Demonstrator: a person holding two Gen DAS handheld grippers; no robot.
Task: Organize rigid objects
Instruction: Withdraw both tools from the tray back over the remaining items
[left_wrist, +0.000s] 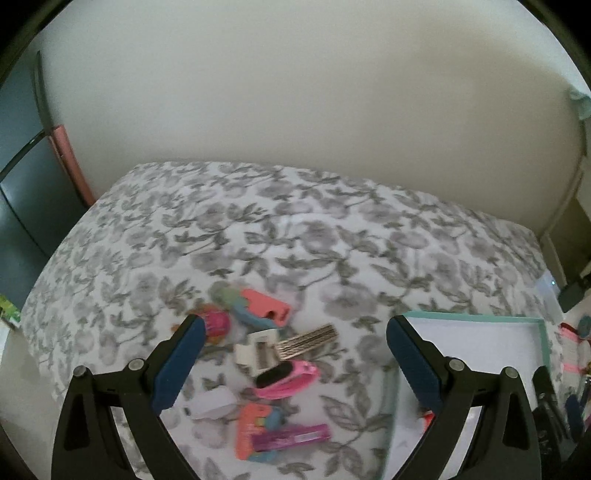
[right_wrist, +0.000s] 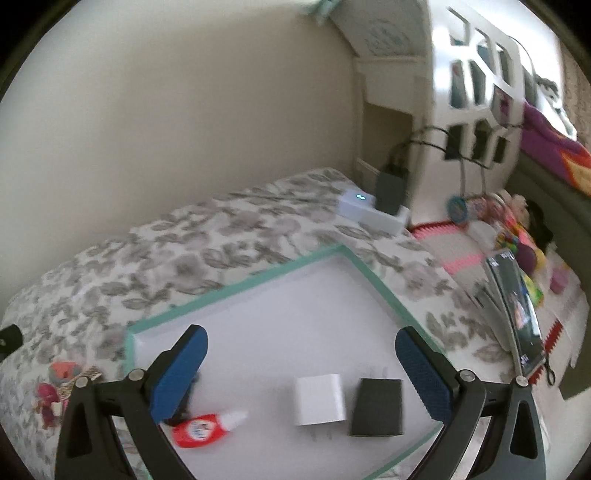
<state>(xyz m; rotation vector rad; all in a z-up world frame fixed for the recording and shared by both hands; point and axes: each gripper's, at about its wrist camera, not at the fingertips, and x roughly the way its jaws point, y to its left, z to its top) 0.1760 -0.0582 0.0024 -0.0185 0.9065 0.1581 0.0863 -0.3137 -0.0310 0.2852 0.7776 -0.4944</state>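
In the right wrist view a shallow white tray with a mint green rim (right_wrist: 236, 284) lies on the flowered bedspread. Inside it lie a white charger block (right_wrist: 319, 399), a black charger block (right_wrist: 376, 406) and a small red glue bottle (right_wrist: 201, 428). My right gripper (right_wrist: 301, 347) hangs open above the tray with nothing between its fingers. In the left wrist view my left gripper (left_wrist: 295, 334) is open over a pile of small things: a coral clip (left_wrist: 266, 306), a white sharpener (left_wrist: 258, 352), bobby pins (left_wrist: 308, 341), a pink brush (left_wrist: 288, 378), a white charger (left_wrist: 212, 404) and a purple tube (left_wrist: 291, 437).
The tray's rim (left_wrist: 476, 318) lies right of the pile in the left wrist view. A white box with a lit dot (right_wrist: 356, 205) and a black adapter (right_wrist: 391, 188) stand at the bed's far corner. A phone (right_wrist: 517, 306) stands right of the tray, among toys. A wall runs behind the bed.
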